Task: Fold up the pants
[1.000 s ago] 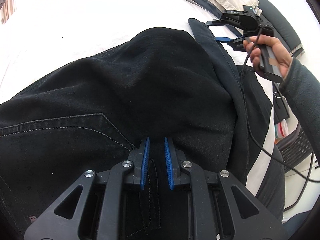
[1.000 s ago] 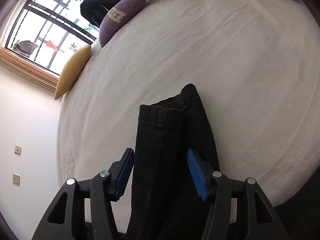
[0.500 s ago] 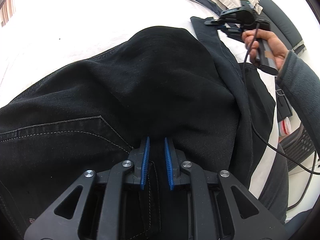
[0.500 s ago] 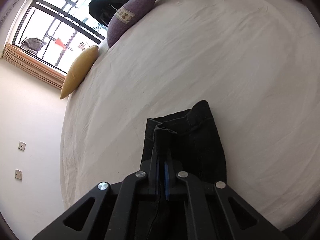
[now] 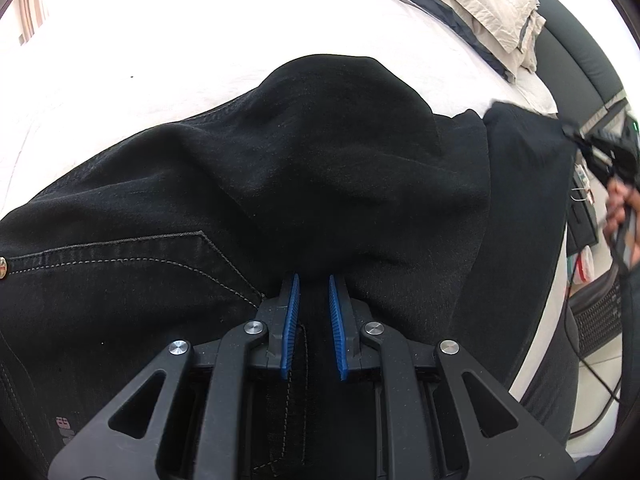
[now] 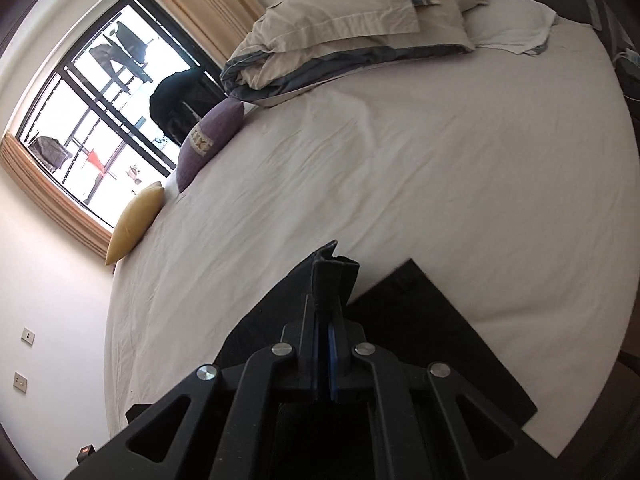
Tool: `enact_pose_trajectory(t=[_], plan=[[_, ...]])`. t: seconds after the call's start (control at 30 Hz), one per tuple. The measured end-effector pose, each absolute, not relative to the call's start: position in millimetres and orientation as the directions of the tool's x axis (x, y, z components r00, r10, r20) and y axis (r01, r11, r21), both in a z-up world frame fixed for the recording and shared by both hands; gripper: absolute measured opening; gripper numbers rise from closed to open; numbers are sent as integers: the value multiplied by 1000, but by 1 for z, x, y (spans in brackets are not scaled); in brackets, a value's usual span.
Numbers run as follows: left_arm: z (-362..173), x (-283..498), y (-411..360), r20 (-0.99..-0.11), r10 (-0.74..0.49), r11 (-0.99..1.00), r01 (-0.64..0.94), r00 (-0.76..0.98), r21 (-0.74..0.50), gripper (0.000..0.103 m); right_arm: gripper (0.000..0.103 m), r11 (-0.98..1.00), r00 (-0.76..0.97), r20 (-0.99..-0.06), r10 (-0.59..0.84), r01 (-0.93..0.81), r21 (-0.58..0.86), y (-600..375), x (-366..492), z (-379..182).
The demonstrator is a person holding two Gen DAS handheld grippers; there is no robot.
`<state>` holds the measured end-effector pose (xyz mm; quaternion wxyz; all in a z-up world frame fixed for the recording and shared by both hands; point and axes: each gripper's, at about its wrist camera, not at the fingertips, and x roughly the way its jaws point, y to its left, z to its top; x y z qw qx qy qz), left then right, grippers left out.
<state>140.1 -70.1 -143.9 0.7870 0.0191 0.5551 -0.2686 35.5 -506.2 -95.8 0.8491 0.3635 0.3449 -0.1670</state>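
Observation:
Black pants (image 5: 280,184) lie bunched on the white bed sheet (image 5: 160,60). My left gripper (image 5: 314,284) is shut on a fold of the pants near the crotch seam, beside a stitched pocket. My right gripper (image 6: 326,320) is shut on the hem end of a pant leg (image 6: 332,272) and holds it lifted above the sheet. The other leg (image 6: 420,328) lies flat below it. In the left wrist view the right gripper (image 5: 600,148) shows at the far right edge, with the leg (image 5: 520,140) stretched up to it.
A rumpled beige and grey duvet (image 6: 360,20) lies at the head of the bed. A purple cushion (image 6: 212,140) and a yellow cushion (image 6: 136,224) sit by the window. A dark headboard (image 5: 580,40) and a black basket (image 5: 600,312) are at the right.
My right gripper closed on the leg hem, then lifted it and swung it to the right, away from the sheet. My left gripper kept its hold and stayed in place.

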Motion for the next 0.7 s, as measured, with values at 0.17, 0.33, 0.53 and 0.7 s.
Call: enact_pose_trajectory(t=[0.17,0.33,0.53,0.7], plan=[[-144,138,-75,-890,-377,871,425,257,-246,15,4,634,651,-753,-97,624,458,-509,-10,-126],[-142,137,-77,-894,-363,882,406,261,-240,15,4,599,613,-781,-117,671,437,-510,-31,-146],[-138,134,-84,-900,-335,890,406,280,-205,15,4,574,608,-781,-145,694,434,-514,-43,-151],[-136,132,-87,-898,-331,890,411,289,-196,15,4,551,631,-748,-205,706,444,-509,-54,-141]])
